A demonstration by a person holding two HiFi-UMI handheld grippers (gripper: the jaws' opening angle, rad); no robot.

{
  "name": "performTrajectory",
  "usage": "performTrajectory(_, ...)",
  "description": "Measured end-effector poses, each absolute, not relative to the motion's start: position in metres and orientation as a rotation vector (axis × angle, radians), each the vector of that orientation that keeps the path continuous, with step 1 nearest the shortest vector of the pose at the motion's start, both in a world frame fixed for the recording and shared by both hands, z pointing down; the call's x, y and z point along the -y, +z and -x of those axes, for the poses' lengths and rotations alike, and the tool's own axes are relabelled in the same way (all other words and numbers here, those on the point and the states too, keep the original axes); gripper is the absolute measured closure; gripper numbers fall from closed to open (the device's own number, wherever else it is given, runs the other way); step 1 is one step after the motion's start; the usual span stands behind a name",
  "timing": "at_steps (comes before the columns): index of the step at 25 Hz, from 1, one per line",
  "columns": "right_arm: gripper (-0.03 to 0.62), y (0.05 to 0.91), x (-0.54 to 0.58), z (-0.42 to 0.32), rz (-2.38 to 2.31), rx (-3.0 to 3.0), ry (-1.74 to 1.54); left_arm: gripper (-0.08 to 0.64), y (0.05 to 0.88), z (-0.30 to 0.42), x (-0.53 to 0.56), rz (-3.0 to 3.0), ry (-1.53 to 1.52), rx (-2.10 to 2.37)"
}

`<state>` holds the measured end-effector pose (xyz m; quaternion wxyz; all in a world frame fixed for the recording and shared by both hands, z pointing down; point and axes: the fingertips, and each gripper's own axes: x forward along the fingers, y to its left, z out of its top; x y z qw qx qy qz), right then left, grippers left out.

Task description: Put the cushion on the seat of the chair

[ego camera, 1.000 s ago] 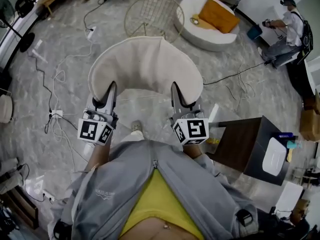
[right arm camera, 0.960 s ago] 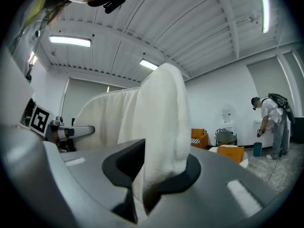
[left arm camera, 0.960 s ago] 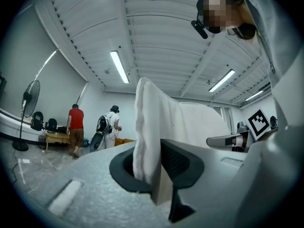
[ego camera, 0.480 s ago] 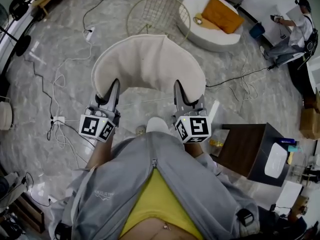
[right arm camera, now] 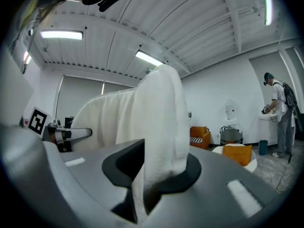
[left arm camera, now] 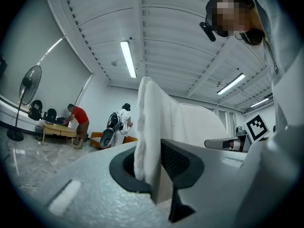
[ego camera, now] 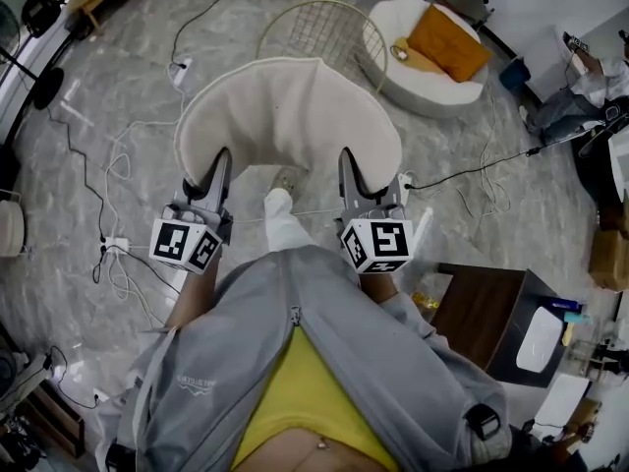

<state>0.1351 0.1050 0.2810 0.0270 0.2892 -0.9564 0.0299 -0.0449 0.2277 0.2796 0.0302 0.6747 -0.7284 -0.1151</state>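
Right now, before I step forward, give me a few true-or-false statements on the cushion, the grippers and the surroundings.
1. The left hand-held gripper and the right hand-held gripper are both clamped on the cream crescent-shaped fabric cushion. True.
2. The cushion lies on the gold wire chair. False: it is held in the air, with the chair ahead.
3. An orange square cushion sits on the white round seat. True.
4. The dark wooden side table stands at the person's left. False: it is at the right.

No legible text, labels or numbers.
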Motion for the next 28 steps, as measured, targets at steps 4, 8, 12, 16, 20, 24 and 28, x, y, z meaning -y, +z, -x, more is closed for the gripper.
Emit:
performTrajectory(4, 0.508, 0.291, -0.056, -0.101, -0.907, 2.948, 0.103, 0.5, 0.285, 0.077, -0.18, -2.077, -0.315, 2.239)
performTrajectory(8, 0.506, 0.302, 0.005, -0.059, -0.924, 2.93, 0.136, 0.5, 0.297, 0.12, -0.12, -2.097, -0.304, 2.208)
performTrajectory(12, 0.503, 0.306, 0.07, -0.012, -0.956, 2.912, 0.163, 0.499, 0.295, 0.169, -0.052, -2.105, -0.272, 2.175)
performTrajectory(16, 0.502, 0.302, 0.125, 0.036, -0.969, 2.905, 0.151, 0.499, 0.292, 0.221, 0.007, -2.124, -0.275, 2.157)
performTrajectory(20, 0.502, 0.305, 0.161, 0.064, -0.996, 2.884, 0.142, 0.499, 0.298, 0.254, 0.051, -2.136, -0.281, 2.12)
performTrajectory(24, 0.5, 0.316, 0.184, 0.071, -1.068, 2.838, 0.159, 0.499, 0.311, 0.267, 0.084, -2.17, -0.267, 2.034)
performTrajectory(28, 0.5, 0.327, 0.202, 0.053, -1.178, 2.777, 0.198, 0.499, 0.321, 0.257, 0.118, -2.226, -0.248, 1.927)
